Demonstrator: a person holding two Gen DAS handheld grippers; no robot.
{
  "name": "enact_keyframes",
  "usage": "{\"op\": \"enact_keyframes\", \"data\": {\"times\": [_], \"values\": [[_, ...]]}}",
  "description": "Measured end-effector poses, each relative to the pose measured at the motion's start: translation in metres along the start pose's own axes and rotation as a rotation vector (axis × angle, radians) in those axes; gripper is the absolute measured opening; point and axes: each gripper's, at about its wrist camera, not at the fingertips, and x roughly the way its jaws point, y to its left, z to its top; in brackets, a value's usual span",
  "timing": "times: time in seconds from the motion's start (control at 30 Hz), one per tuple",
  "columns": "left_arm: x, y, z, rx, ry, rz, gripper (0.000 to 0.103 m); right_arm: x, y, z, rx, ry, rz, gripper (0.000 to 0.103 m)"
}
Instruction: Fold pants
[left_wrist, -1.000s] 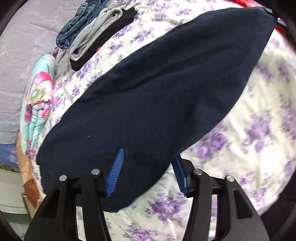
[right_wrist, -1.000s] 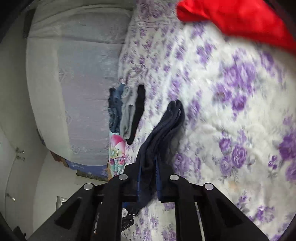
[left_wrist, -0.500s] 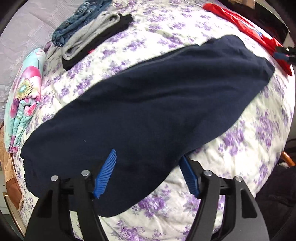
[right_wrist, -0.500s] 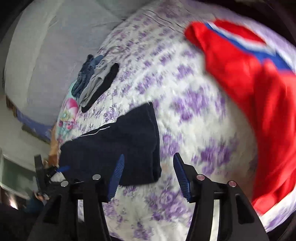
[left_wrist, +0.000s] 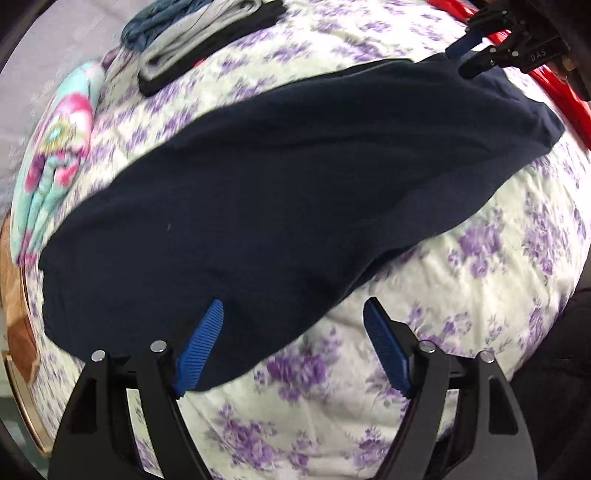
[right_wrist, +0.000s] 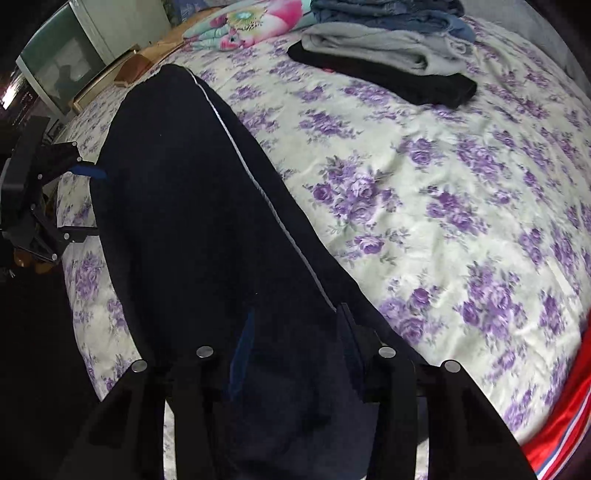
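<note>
Navy pants (left_wrist: 280, 192) flat on bed (left_wrist: 461, 295), long axis tool to tool; left tool (left_wrist: 293, 345) just opening, straddling one end's edge, gripping nothing; right tool (right_wrist: 295, 354) over the other end, jaws just narrowing, pads clear of fabric.

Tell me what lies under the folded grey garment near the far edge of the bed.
A folded black garment lies under the grey garment, sticking out at its near side. Whether anything lies deeper is hidden. Both rest on the floral bedspread.
</note>
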Motion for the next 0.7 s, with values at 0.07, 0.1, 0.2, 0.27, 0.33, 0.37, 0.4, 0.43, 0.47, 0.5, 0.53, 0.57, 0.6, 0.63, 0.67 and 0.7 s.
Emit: {"op": "enact_keyframes", "data": {"times": [0.07,0.1,0.2,0.27,0.33,0.37,0.4,0.43,0.47,0.5,0.53,0.57,0.6,0.63,0.67,0.7], "values": [[-0.001,0.006,-0.001,-0.045,0.001,-0.013,0.076,0.008,-0.008,0.006,0.008,0.022,0.037,0.043],[-0.004,0.008,0.001,-0.062,-0.009,-0.018,0.076,0.011,-0.013,0.009,0.018,0.030,0.061,0.039],[-0.013,0.011,0.012,-0.088,-0.047,-0.024,0.076,0.023,-0.020,0.011,0.024,0.082,0.067,0.023],[-0.018,0.012,0.021,-0.099,-0.072,-0.023,0.076,0.023,-0.013,0.010,-0.001,0.098,0.042,0.014],[-0.021,0.015,0.029,-0.106,-0.090,-0.022,0.076,0.014,-0.008,0.010,-0.018,0.088,0.031,0.004],[-0.021,0.018,0.034,-0.109,-0.098,-0.021,0.076,0.009,-0.010,0.010,-0.012,0.072,0.021,0.004],[-0.022,0.020,0.037,-0.110,-0.105,-0.019,0.076,0.004,-0.016,0.012,0.007,0.050,0.012,0.004],[-0.022,0.022,0.041,-0.110,-0.112,-0.014,0.076,-0.002,-0.023,0.013,0.035,0.024,0.005,0.004],[-0.023,0.024,0.044,-0.109,-0.119,-0.018,0.076,-0.006,-0.029,0.013,0.065,0.005,0.007,0.004],[-0.024,0.023,0.046,-0.103,-0.124,-0.029,0.076,-0.008,-0.031,0.011,0.076,-0.013,0.001,0.004],[-0.028,0.021,0.047,-0.086,-0.137,-0.046,0.076,-0.006,-0.033,0.010,0.084,-0.019,0.004,0.004],[-0.031,0.019,0.047,-0.071,-0.145,-0.056,0.080,-0.001,-0.034,0.006,0.092,-0.008,0.003,0.004],[-0.033,0.015,0.047,-0.051,-0.148,-0.056,0.082,0.006,-0.032,0.002,0.081,0.012,-0.025,0.008],[-0.031,0.012,0.048,-0.037,-0.145,-0.050,0.084,0.014,-0.029,-0.003,0.057,0.023,-0.069,0.020],[-0.027,0.009,0.050,-0.029,-0.136,-0.053,0.084,0.017,-0.028,-0.005,0.053,0.019,-0.088,0.023],[-0.020,0.007,0.053,-0.026,-0.118,-0.063,0.084,0.016,-0.028,-0.007,0.071,0.002,-0.089,0.023]]}}
